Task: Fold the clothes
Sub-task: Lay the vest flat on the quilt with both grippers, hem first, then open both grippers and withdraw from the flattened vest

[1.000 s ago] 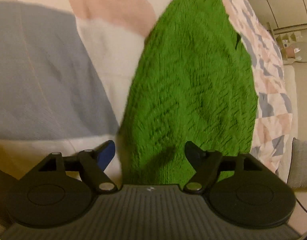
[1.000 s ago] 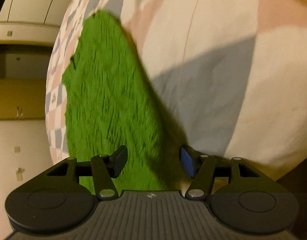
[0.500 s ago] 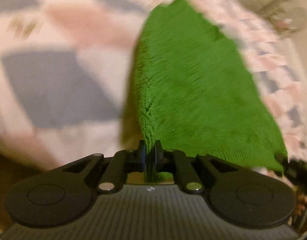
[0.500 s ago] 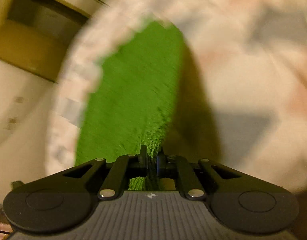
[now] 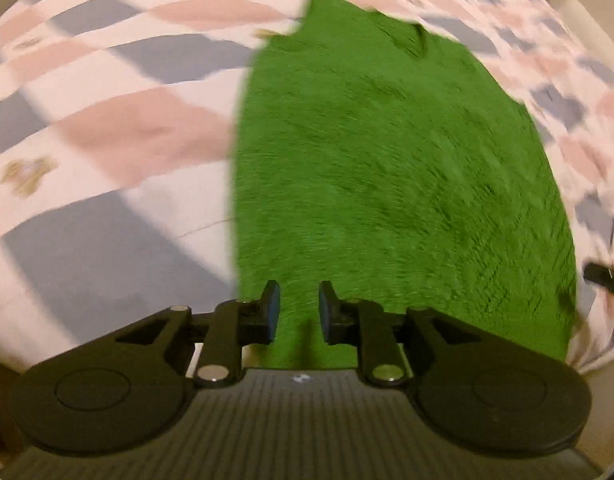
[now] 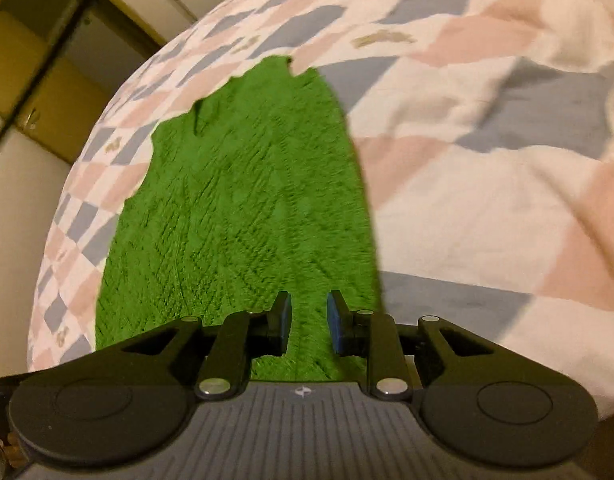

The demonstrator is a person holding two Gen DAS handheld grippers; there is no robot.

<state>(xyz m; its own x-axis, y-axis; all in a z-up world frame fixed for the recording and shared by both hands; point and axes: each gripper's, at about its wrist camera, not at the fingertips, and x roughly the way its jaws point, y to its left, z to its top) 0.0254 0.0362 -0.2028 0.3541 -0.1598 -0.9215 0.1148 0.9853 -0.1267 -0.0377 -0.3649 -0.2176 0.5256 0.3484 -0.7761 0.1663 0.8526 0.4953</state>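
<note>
green sweater (image 5: 387, 184) flat on checked bedspread (image 5: 107, 128) | left hand-held gripper (image 5: 299, 316), right hand-held gripper (image 6: 309, 322): narrowly parted, empty

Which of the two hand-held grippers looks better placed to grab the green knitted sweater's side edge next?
Right, probably. The right gripper sits beside the green knitted sweater's right edge; the left gripper sits further inside its edge. Both jaws are open.

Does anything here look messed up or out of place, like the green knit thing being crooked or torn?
Nothing stands out. The green knit garment lies spread flat on the checked bedspread, with no tear or bunching visible, though the pictures are slightly blurred. Both the left gripper and right gripper have jaws open at its near edge.
</note>
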